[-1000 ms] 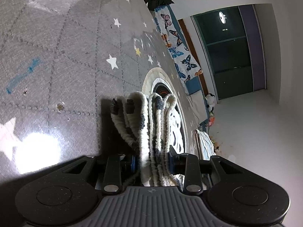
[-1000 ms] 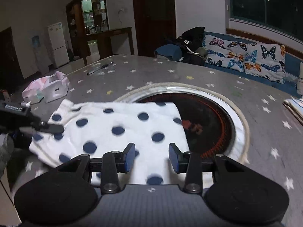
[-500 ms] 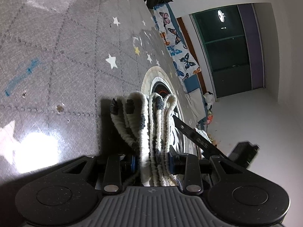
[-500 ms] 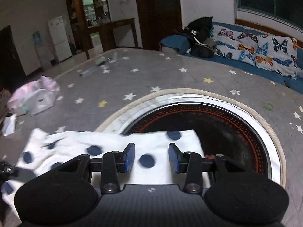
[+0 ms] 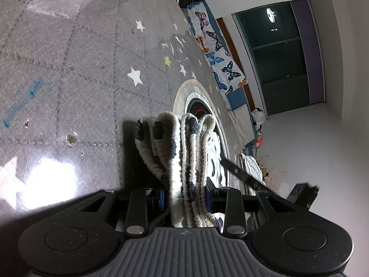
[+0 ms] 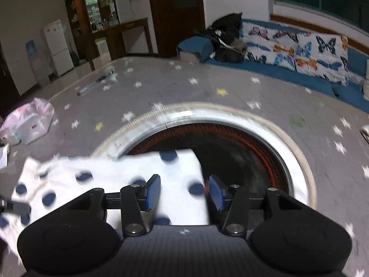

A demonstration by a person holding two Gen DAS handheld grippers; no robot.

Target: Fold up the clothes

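The left tool (image 5: 184, 196) gripped the bunched polka-dot garment (image 6: 115, 180) on the starred mat (image 6: 253, 87); the right tool (image 6: 184, 191), empty, was opening over its edge; next, probably, a corner grasp.

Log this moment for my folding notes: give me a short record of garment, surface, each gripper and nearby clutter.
garment: white polka-dot garment, spread flat, its far corner over the round rug
surface: grey star-patterned mat, with a round rug on it
left gripper: shut on a bunched stack of the garment's folds
right gripper: jaws opening, above the garment's right edge, pads not pressing on it
clutter: pink-and-white package at far left of the mat
background: butterfly-print cushions
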